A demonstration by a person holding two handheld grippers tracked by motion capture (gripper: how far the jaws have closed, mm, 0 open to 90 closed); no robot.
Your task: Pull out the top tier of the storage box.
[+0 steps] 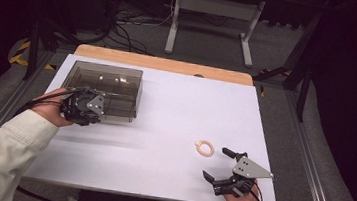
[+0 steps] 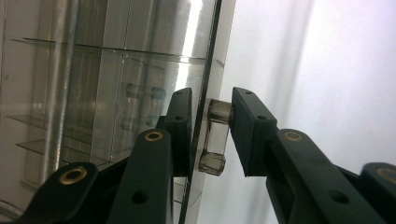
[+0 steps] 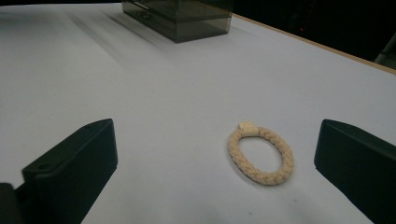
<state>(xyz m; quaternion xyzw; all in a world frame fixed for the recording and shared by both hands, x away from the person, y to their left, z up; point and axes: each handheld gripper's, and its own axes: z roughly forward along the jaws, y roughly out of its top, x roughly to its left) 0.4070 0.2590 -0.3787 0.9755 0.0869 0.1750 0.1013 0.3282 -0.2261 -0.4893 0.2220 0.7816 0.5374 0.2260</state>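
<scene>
A smoky clear plastic box [image 1: 104, 90] stands at the table's far left. My left gripper [image 1: 97, 108] is at its near wall, shut on the box's small clear handle [image 2: 215, 137]. One jaw lies against the wall panel and the other presses the handle's outer end, seen up close with my left gripper [image 2: 212, 127] in the left gripper view. A cream braided ring [image 1: 205, 148] lies flat on the white table at the near right. My right gripper [image 1: 217, 162] rests just behind it, open. In the right gripper view the ring [image 3: 261, 156] lies ahead of my right gripper [image 3: 215, 137], nearer the right-hand jaw and untouched.
The white table top [image 1: 180, 111] has a wooden strip along its far edge. The box [image 3: 182, 18] shows far off in the right gripper view. Beyond the table are cables on the floor and a white stand's legs [image 1: 212, 18].
</scene>
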